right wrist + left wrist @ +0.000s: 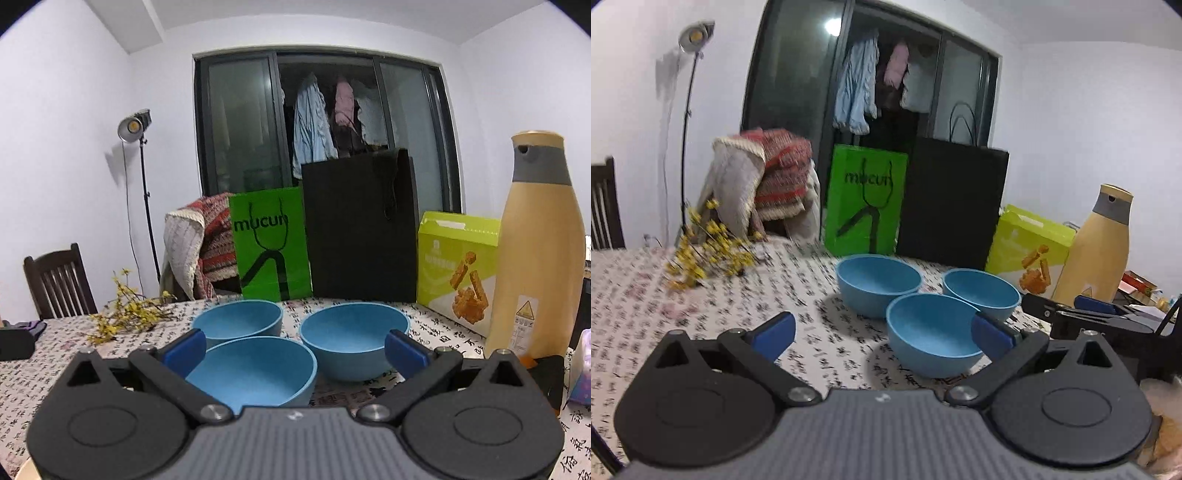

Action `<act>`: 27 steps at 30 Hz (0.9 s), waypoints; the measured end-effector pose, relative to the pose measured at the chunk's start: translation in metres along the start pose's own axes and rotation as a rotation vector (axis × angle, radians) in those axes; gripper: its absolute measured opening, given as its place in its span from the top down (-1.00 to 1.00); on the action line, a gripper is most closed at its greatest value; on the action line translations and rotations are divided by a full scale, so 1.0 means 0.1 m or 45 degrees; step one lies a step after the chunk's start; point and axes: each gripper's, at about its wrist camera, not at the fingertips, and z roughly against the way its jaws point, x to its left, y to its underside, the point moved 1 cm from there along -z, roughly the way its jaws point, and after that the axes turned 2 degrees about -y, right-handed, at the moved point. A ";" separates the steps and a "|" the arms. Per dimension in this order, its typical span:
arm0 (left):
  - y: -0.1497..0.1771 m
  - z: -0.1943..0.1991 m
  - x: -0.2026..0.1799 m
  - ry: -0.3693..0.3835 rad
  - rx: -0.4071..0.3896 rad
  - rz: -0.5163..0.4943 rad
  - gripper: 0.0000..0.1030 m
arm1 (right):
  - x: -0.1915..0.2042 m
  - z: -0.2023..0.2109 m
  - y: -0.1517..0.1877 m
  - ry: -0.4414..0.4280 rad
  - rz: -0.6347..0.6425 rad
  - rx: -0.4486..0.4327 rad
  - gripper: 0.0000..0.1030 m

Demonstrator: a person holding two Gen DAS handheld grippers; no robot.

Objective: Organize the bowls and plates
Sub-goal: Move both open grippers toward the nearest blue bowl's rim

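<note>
Jaws on both grippers are spread wide, nothing held in either. Left gripper (882,332) and right gripper (295,350) both hover low over the bench (646,295), pointed at the same cluster.

Task things in view: three blue bowls, all upright, bunched in a triangle with rims touching or just about. No plates visible in either view.

- near bowl (932,341) (255,373): closest to both grippers.
- far-left bowl (879,282) (238,321): behind it, to the left.
- far-right bowl (980,291) (354,343): behind it, to the right.

Key relation: the near bowl sits off-centre in both views, but in opposite directions. From the left wrist it lies right of the jaw midline, its right rim up against that gripper's right finger (991,334). From the right wrist it lies left of midline, its left rim behind the left finger (184,349), and the far-right bowl sits ahead in the right half of the gap. So the near bowl lies between the two grippers.

Bowls are round, so no long axis to align; a rim pinch works from any side.

My read: the right gripper is nearer. The near bowl runs under its body, and it shows in the left wrist view beside the cluster. Probable next step is nesting the bowls. Risk: packed rims, so a finger dropping in could nudge a neighbour.
</note>
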 end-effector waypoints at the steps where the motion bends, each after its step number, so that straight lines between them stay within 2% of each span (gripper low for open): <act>1: -0.03 -0.05 0.00 0.006 0.018 0.009 -1.00 | -0.01 -0.04 -0.02 0.010 -0.004 0.014 -1.00; 10: -0.30 -0.50 -0.03 -0.079 0.102 0.062 -1.00 | -0.01 -0.38 -0.14 0.058 0.003 0.104 -0.98; 16: -0.42 -0.82 -0.10 -0.172 0.164 0.032 -1.00 | -0.08 -0.61 -0.13 0.004 -0.043 0.194 -0.98; 20: -0.42 -1.03 -0.17 -0.205 0.187 0.000 -1.00 | -0.18 -0.73 -0.07 -0.005 -0.084 0.248 -0.98; 27: -0.33 -1.44 -0.25 -0.233 0.304 0.038 -1.00 | -0.30 -0.91 0.00 0.009 -0.106 0.305 -0.97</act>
